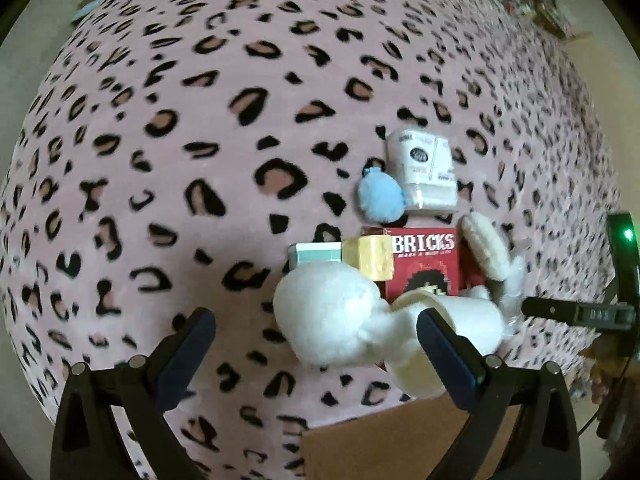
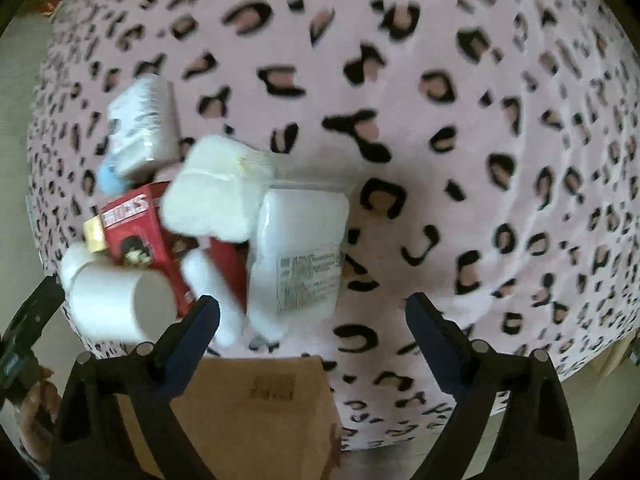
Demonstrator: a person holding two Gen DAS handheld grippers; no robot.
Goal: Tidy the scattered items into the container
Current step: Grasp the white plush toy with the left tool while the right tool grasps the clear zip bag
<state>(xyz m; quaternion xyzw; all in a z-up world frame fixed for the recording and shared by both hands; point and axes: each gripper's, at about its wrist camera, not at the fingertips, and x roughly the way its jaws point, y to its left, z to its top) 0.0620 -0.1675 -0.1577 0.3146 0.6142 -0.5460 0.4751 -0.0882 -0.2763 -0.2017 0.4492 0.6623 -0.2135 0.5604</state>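
— So, the tools? 
— Left tool (image 1: 316, 332) and right tool (image 2: 312, 316) both gape, gripping nothing.
— And the items?
— Red box (image 1: 424, 268), blue pompom (image 1: 380, 198), white jar (image 2: 116, 300) — clustered on the leopard blanket (image 1: 160, 120), beside the cardboard box (image 2: 248, 412).

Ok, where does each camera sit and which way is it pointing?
Left wrist: behind the open left tongs, looking down at the leopard blanket and the pile; the right tongs show at the right edge.
Right wrist: behind the open right tongs, same pile to its left.
Shared: red BRICKS box, cardboard box.
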